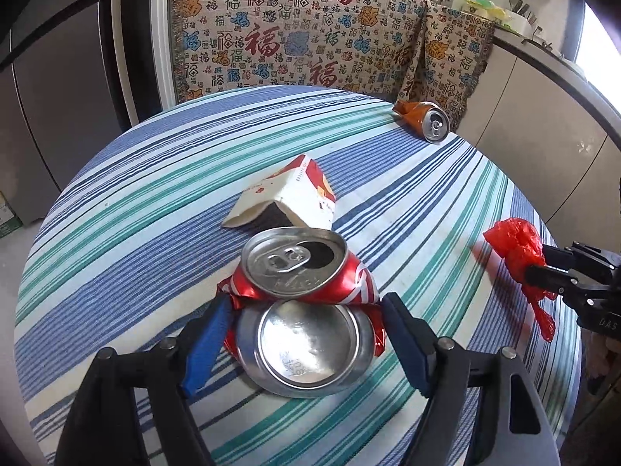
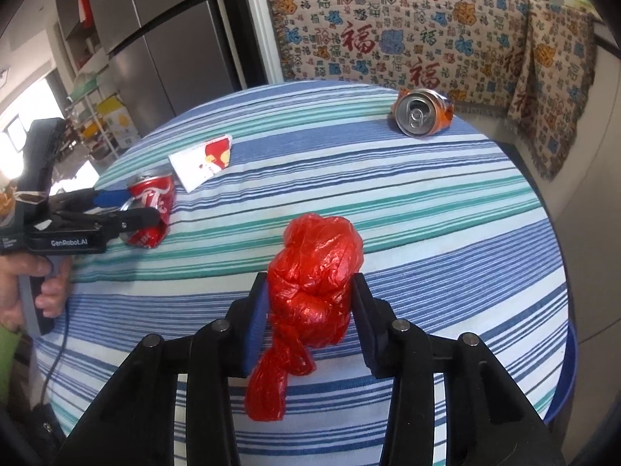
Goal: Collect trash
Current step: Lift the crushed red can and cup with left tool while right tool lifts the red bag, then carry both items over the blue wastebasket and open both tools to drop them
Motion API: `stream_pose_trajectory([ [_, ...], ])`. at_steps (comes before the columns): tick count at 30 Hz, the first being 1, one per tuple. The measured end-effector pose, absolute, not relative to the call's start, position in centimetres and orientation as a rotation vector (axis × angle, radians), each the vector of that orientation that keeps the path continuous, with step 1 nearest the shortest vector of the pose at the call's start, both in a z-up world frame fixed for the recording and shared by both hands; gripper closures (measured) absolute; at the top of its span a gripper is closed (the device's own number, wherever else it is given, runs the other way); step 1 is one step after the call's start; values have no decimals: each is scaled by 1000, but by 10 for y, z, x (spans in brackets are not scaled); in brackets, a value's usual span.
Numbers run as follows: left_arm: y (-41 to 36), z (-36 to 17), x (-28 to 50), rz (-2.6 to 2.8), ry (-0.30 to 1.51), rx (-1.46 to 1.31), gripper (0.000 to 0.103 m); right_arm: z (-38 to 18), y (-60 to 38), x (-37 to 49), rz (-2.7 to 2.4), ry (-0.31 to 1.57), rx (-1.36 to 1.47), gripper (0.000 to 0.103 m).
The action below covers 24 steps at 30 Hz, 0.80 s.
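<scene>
My left gripper [image 1: 306,322] is shut on a crushed red cola can [image 1: 302,303], its blue pads pressing the can's sides just above the striped tablecloth [image 1: 136,233]; it shows from the side in the right wrist view [image 2: 149,209]. My right gripper [image 2: 310,306] is shut on a knotted red plastic bag [image 2: 314,283], which also shows in the left wrist view [image 1: 520,248]. A crumpled white and red paper carton [image 1: 287,198] lies behind the cola can. A crushed orange can [image 1: 425,118] lies near the table's far right edge.
The round table [image 2: 427,202] has its edge close at right and far sides. A patterned cloth [image 1: 302,27] hangs behind it. A grey fridge [image 2: 155,39] stands at far left. White cabinets [image 1: 543,124] stand at right.
</scene>
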<state>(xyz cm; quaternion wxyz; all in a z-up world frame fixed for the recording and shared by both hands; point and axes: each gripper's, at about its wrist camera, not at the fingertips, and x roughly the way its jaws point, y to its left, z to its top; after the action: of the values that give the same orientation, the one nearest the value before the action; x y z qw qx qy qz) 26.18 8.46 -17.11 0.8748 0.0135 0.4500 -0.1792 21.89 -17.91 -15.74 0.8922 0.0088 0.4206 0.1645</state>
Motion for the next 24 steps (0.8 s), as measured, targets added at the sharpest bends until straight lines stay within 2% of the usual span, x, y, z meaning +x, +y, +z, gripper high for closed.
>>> stream_pose_trajectory([
  [5, 68, -154, 250, -407, 912, -13, 24, -149, -191, 212, 333, 860, 39, 61],
  [24, -63, -123, 243, -513, 832, 102, 24, -126, -271, 186, 220, 819, 114, 61],
])
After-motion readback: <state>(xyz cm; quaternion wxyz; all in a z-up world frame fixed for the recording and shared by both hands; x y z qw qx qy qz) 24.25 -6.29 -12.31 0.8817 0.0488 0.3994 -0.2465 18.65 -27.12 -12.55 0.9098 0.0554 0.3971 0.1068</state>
